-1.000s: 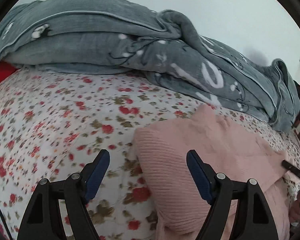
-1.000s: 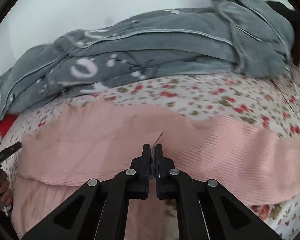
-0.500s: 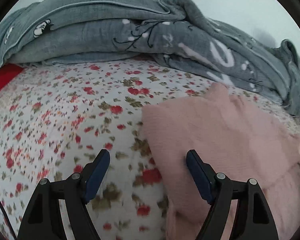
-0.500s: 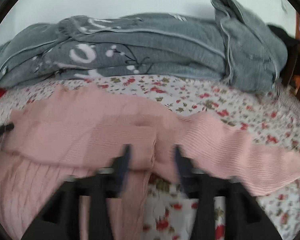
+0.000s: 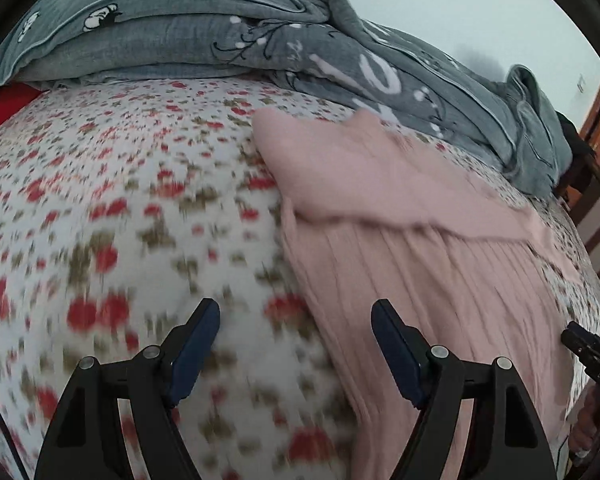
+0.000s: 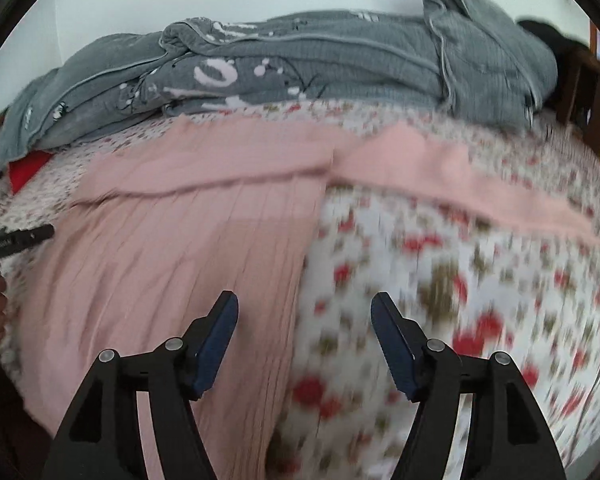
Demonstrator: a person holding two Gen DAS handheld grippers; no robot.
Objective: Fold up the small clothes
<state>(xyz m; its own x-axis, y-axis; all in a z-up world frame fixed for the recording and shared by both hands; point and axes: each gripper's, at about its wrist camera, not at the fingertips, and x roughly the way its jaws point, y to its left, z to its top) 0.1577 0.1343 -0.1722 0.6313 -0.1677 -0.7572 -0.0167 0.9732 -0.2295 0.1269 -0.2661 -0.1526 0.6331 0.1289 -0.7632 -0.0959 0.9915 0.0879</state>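
Observation:
A pink knitted garment (image 5: 412, 248) lies flat on the flowered bed sheet (image 5: 120, 200), one sleeve folded across its upper part. In the right wrist view the same pink garment (image 6: 172, 248) fills the left half, and its other sleeve (image 6: 460, 176) stretches out to the right. My left gripper (image 5: 296, 320) hangs open over the garment's left edge, nothing between its fingers. My right gripper (image 6: 304, 312) hovers above the garment's right edge; its jaws are opening and nothing is between them.
A bunched grey blanket (image 5: 260, 40) runs along the far side of the bed against a pale wall. A red item (image 5: 0, 104) shows at the far left. Wooden furniture (image 6: 596, 92) stands at the right. The flowered sheet (image 6: 480, 300) lies bare right of the garment.
My right gripper let go of the pink fabric, opened and drew back toward the garment's lower right edge. My left gripper pulled back along the left edge, staying open. A sleeve now lies folded across.

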